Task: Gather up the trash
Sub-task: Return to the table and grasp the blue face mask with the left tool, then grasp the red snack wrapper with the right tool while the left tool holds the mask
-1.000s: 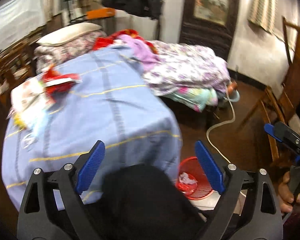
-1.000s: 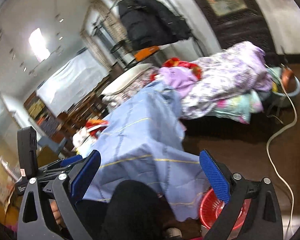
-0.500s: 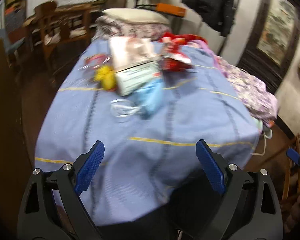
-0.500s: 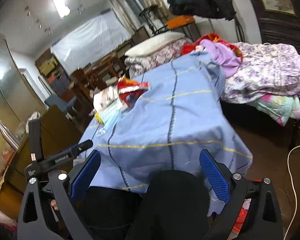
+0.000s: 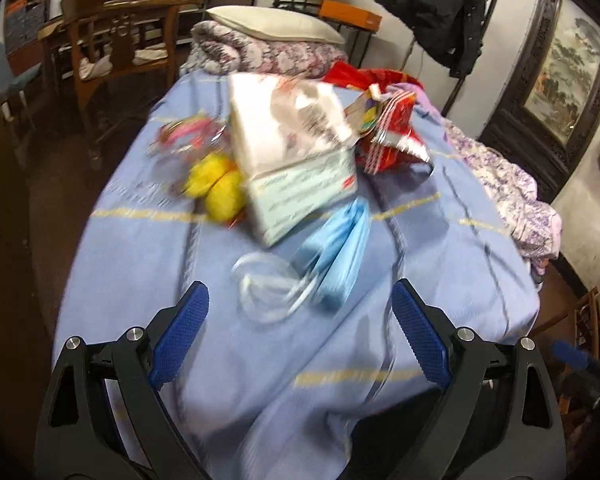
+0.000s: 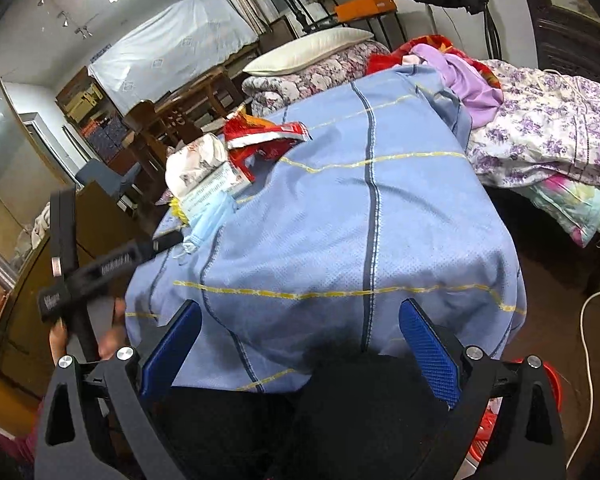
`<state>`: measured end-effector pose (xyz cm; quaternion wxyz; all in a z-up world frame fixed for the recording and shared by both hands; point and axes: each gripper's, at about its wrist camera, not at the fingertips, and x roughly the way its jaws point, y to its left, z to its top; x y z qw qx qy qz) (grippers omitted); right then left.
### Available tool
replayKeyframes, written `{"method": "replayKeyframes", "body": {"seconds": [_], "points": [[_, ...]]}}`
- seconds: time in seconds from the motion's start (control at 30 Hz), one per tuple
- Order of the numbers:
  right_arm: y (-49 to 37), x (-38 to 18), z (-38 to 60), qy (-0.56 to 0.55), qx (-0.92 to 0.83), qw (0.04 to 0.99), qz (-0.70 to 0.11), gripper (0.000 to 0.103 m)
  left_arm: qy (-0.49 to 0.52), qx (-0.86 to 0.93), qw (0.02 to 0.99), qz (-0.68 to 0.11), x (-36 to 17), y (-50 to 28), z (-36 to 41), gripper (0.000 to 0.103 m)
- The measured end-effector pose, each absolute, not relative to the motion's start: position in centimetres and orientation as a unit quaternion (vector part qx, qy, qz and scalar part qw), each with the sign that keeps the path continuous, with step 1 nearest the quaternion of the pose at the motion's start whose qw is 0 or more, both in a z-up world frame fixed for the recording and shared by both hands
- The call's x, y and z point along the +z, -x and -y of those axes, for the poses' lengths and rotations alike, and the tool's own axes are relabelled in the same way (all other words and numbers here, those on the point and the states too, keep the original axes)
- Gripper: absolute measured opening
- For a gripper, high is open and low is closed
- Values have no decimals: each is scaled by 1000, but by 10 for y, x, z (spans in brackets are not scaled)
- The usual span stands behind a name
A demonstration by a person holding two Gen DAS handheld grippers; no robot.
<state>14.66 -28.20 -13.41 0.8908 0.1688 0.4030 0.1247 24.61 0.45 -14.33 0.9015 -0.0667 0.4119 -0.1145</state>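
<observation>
Bare blue cloth lies clear before the trash pile.

Lived-in home bedroom, bed under blue cover, pillow on folded quilts, hanging coat, wooden chair

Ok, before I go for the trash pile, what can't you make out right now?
- Print on the white box: left wrist view, motion blur.
- Pink clutter beside the yellow object: blurred, unidentifiable.
- Red basket: right wrist view, mostly hidden behind the right claw; contents unseen.
- Face mask straps: partly covered by the left claw in the right view.
</observation>
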Motion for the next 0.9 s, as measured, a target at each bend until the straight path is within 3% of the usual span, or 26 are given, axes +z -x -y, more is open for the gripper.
{"method": "replayKeyframes", "body": {"seconds": [0.07,0.13,0.23,0.3,0.4,0.9], "points": [[-149,-135,286,-170,116,891,-405,97,69,-124,901,-411,-146,-261,3,87],[-151,-135,290,-173,109,890,-406,97,68,-133,897,-415,-150,-272,11,79],[-154,-135,295,-177,99,890,-408,97,60,-144,890,-429,-161,-285,21,60],[-156,-136,295,-176,97,890,-409,97,57,-145,886,-436,-167,-287,22,39],[-161,-135,291,-171,98,891,-409,97,60,-148,891,-425,-166,-277,14,28],[-258,-88,207,-74,147,922,-351,93,93,-105,909,-391,-153,-236,-57,27]]}}
